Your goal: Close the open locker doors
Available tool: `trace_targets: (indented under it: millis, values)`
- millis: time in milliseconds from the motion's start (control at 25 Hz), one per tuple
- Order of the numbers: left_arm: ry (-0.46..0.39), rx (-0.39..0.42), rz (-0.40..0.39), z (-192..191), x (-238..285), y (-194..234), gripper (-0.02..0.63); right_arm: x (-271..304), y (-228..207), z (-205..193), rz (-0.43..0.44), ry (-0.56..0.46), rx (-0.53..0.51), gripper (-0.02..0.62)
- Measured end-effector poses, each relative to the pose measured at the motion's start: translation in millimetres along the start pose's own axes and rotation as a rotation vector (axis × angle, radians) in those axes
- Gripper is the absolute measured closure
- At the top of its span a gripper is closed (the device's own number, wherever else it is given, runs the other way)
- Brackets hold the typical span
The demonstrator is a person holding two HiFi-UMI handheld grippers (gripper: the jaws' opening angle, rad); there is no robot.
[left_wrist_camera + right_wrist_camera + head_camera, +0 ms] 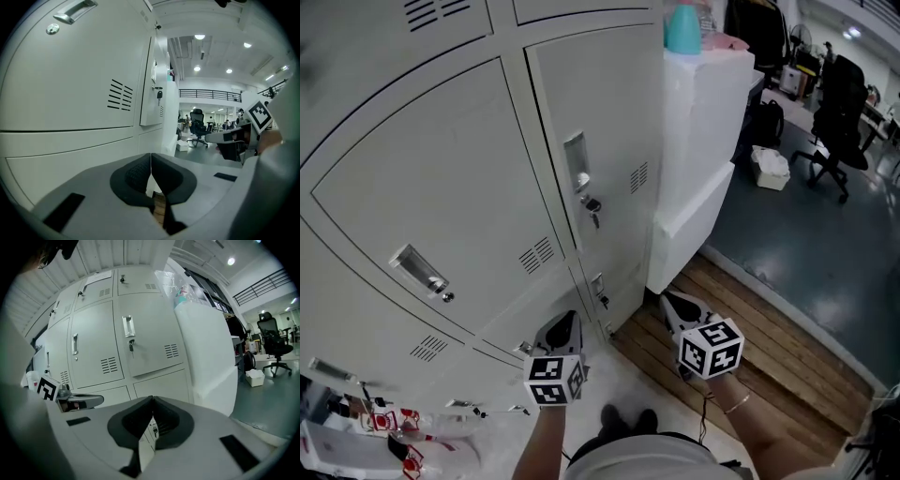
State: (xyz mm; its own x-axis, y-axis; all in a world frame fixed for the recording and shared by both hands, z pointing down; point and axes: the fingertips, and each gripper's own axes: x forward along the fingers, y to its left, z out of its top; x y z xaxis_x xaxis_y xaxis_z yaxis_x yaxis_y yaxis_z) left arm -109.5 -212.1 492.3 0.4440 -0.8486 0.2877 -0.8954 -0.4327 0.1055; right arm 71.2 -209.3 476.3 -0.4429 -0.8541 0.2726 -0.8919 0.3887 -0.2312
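The bank of pale grey lockers (431, 187) fills the left of the head view. The middle-row door on the right (609, 112), with a recessed handle and a key (592, 208) in its lock, stands slightly out from the locker face; the left gripper view shows this door (152, 89) proud of the front. The door to its left (441, 197) lies flush. My left gripper (565, 328) (150, 155) is low by the bottom lockers, shut and empty. My right gripper (675, 305) (152, 398) is to its right, near the lockers' corner, also shut and empty.
A tall white cabinet (703, 122) stands against the lockers' right side with a teal bottle (682, 28) on top. Wooden flooring (759, 337) runs below it. An office chair (836, 122) and a white box (770, 167) stand on the grey floor beyond. Clutter (366, 431) lies at lower left.
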Motion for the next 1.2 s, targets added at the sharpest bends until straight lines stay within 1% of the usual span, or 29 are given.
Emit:
trace_targets:
  millis: [360,440,600,720,880,1200]
  values:
    - [0.001,0.02,0.016,-4,-9,-18,0.584,-52,-29,-12,-0.076,-0.02,0.049,0.603]
    - [-0.003,0.018,0.022,-4,-11,-21,0.584,-59,-33,-15,-0.093,-0.017,0.041,0.6]
    - [-0.012,0.013,0.03,-4,-14,-28,0.584,-71,-39,-16,-0.127,-0.009,-0.009,0.595]
    - [-0.015,0.01,0.032,-5,-16,-34,0.584,-78,-42,-13,-0.131,-0.011,-0.025,0.595]
    - [-0.019,0.007,0.033,-5,-19,-40,0.584,-84,-45,-11,-0.134,-0.016,-0.023,0.595]
    - [-0.022,0.004,0.042,-8,-25,-46,0.584,-91,-47,-20,-0.127,-0.001,-0.017,0.595]
